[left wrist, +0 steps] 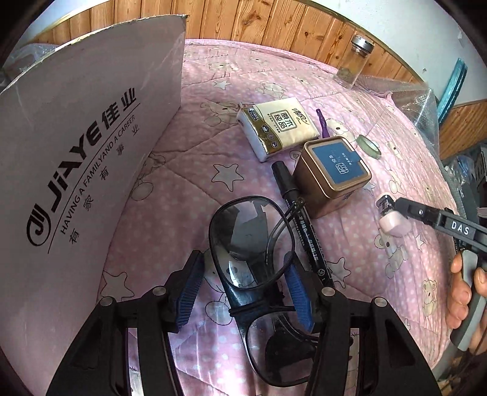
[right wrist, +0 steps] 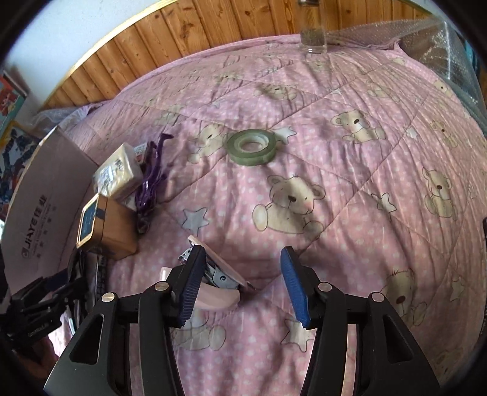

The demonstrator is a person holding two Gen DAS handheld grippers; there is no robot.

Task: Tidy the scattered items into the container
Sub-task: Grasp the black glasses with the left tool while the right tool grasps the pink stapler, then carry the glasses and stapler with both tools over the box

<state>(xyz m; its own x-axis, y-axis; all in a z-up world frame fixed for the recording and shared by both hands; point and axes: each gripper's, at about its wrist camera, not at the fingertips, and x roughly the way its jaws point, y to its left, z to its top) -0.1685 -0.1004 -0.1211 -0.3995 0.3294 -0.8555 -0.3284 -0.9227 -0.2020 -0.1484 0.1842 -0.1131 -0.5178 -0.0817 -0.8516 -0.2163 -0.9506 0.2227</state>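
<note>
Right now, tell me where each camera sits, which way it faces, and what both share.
Left wrist: on the left gripper, facing along its open blue-padded fingers over the black-framed glasses toward the cardboard box; a hand holding the right gripper shows.
Right wrist: on the right gripper, facing across the pink quilt; its open fingers flank a pink stapler.
Shared: square gold tin, green tape roll.

Pink bear-print quilt (right wrist: 350, 213), wood-panelled wall (right wrist: 213, 27), bubble wrap (left wrist: 417, 100), glass jar (left wrist: 354, 61)
</note>
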